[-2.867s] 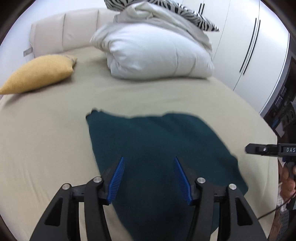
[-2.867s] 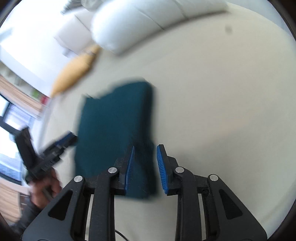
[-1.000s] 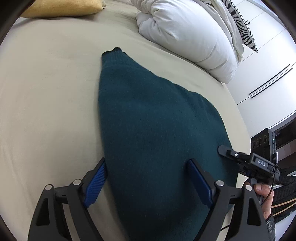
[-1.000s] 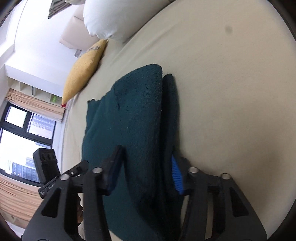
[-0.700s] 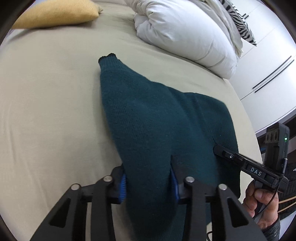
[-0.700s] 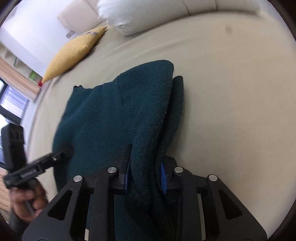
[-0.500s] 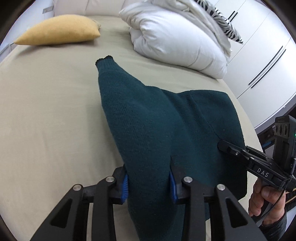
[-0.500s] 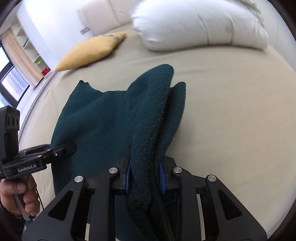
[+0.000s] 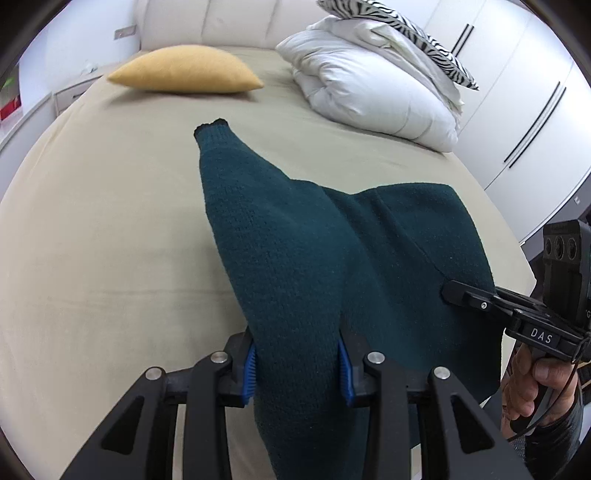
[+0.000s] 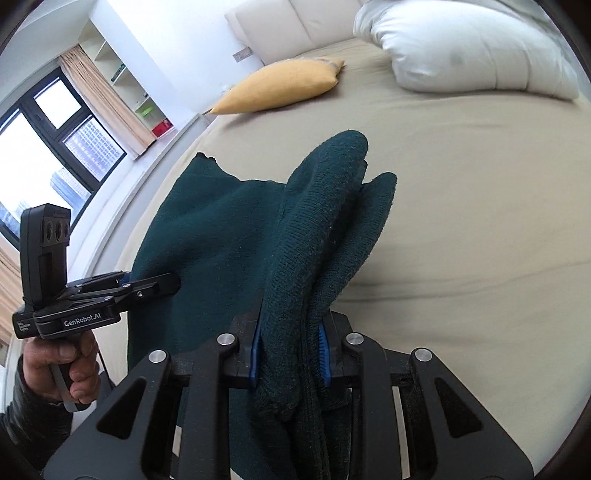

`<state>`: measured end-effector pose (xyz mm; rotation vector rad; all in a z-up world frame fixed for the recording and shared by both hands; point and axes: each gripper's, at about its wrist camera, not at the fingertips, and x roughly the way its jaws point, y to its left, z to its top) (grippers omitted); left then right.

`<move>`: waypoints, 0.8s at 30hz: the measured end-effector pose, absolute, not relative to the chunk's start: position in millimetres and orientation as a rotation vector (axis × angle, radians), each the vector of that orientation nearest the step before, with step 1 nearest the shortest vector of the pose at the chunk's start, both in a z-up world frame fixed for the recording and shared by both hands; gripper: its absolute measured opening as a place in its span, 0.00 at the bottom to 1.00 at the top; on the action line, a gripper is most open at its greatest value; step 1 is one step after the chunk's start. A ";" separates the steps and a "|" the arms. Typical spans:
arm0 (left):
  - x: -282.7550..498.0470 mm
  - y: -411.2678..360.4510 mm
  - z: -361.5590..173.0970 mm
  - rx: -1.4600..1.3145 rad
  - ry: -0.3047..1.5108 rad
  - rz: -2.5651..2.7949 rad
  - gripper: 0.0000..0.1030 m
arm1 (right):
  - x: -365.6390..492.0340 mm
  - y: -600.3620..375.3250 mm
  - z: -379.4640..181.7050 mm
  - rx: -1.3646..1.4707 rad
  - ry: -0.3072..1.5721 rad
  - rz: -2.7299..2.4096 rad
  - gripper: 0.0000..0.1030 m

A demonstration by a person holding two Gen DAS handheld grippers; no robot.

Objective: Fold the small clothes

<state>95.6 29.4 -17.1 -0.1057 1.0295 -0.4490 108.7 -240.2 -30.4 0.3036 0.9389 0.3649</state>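
A dark teal knitted sweater [image 9: 295,236] lies on the beige bed [image 9: 110,229], its near edge lifted off the sheet. My left gripper [image 9: 297,363] is shut on a thick bunch of that near edge, and the cuff of a sleeve [image 9: 210,129] points toward the headboard. In the right wrist view the same sweater [image 10: 221,236] hangs from my right gripper [image 10: 290,356], which is shut on a folded wad of the knit. The other gripper shows in each view: the right one [image 9: 448,290] touching the cloth at the right, the left one [image 10: 173,282] at the left.
A yellow cushion [image 9: 184,74] lies near the headboard, with a white folded duvet [image 9: 369,88] and a zebra-print pillow [image 9: 399,33] beside it. White wardrobe doors [image 9: 524,103] stand to the right of the bed. A window [image 10: 48,147] and shelves are to the left.
Both grippers closed on the sweater's near edge and then rose, drawing the cloth up and toward the headboard. The right wrist rolled, so its view now sits more level.
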 end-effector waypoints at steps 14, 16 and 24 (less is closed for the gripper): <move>102.5 64.0 -108.7 -0.195 1.123 -0.427 0.52 | 131.5 -233.5 -152.8 0.520 1.079 0.383 0.24; 101.2 61.8 -110.7 -0.181 1.115 -0.429 0.55 | 131.8 -242.4 -162.9 0.597 1.055 0.420 0.24; 96.8 75.2 -113.5 -0.272 1.070 -0.440 0.66 | 114.8 -253.4 -160.4 0.650 1.030 0.444 0.31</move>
